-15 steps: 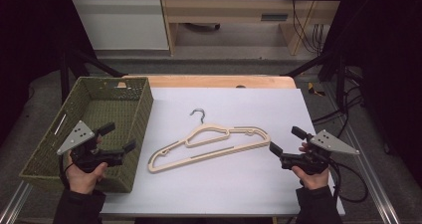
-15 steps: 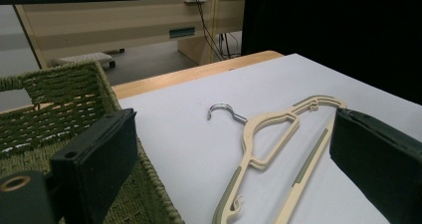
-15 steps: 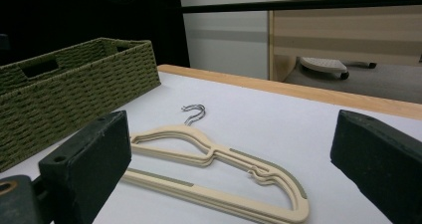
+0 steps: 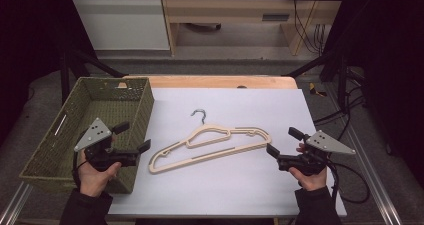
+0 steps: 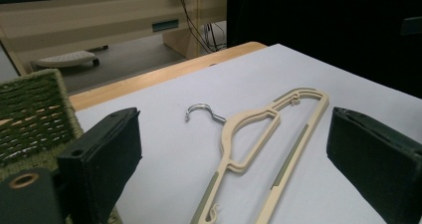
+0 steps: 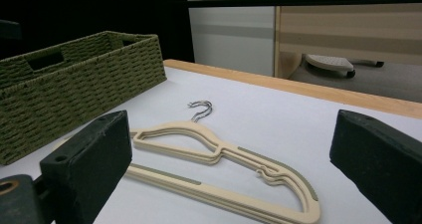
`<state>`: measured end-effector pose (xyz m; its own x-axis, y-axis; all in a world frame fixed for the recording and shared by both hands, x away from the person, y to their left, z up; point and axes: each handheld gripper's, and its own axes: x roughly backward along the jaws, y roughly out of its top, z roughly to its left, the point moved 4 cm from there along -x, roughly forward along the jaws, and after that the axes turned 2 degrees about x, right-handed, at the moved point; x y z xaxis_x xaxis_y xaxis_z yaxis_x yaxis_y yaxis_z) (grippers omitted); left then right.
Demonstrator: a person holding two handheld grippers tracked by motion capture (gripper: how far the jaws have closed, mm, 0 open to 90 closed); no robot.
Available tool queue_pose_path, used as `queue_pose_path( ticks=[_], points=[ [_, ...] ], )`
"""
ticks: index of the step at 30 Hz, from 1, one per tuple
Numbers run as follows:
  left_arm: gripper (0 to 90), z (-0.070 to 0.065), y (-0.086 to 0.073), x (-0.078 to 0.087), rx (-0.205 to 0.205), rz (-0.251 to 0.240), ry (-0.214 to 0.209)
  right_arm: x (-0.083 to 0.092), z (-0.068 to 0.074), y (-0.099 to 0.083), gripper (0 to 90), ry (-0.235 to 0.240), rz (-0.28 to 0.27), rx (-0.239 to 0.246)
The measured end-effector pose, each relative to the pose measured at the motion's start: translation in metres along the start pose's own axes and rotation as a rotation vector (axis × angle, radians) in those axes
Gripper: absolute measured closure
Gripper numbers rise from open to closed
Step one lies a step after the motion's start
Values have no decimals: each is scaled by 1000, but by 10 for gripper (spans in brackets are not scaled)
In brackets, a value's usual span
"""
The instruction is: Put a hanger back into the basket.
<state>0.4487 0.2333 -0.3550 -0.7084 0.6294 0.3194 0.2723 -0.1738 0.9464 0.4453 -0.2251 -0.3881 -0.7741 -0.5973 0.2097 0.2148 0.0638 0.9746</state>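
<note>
Hanger: the beige hanger (image 4: 210, 147) lay flat on the white desk (image 4: 240, 185), mid-desk, its metal hook (image 4: 199, 115) pointing toward the far edge. It looked like more than one hanger stacked together, going by the doubled outline in the right gripper view (image 6: 224, 159).
Hanger's tilt: it ran on a slant in the high view, one end low near your left side, the other end higher toward your right.
Left claw: your left claw (image 4: 132, 137) was released, both pads wide apart with nothing between them. It hovered over the near corner of the basket, aimed at the hanger's nearer end but apart from it.
Left claw's own view: the hanger (image 5: 263, 139) sat out ahead between the two black pads (image 5: 107, 154), hook (image 5: 201, 109) off to the left, no contact.
Right claw: your right claw (image 4: 281, 142) was released too, jaws spread, gripping nothing. It sat just beside the hanger's right end, not touching.
Right claw's own view: the hanger stretched across the desk ahead of the pads (image 6: 92, 159), with the basket (image 6: 74, 84) behind it.
Basket: the green woven basket (image 4: 75, 135) stood at the desk's left edge, close beside the hanger's left end.
Hands: your left hand (image 4: 95, 172) and right hand (image 4: 310, 175) each held a gripper low at the near edge.
</note>
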Motion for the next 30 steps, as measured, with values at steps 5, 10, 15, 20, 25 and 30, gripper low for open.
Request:
queue_pose_path(
  ticks=[5, 10, 15, 20, 25, 30],
  points=[
    [73, -11, 2, -18, -22, 47, -23, -3, 2, -1, 35, 8, 11, 0],
    [83, -20, -2, -37, -44, 105, -34, -5, 3, -2, 35, 14, 18, 2],
    [89, -27, -9, -56, -62, 167, -40, -6, 3, -3, 35, 19, 31, 7],
    [111, -29, -19, -78, -48, 245, -41, -5, 1, -4, 35, 17, 31, 4],
    [146, -29, -33, -100, -39, 316, -26, -5, 1, -4, 36, 17, 32, 2],
    [215, -26, -48, -120, -38, 368, 11, -7, 1, -6, 36, 24, 41, 3]
  ],
)
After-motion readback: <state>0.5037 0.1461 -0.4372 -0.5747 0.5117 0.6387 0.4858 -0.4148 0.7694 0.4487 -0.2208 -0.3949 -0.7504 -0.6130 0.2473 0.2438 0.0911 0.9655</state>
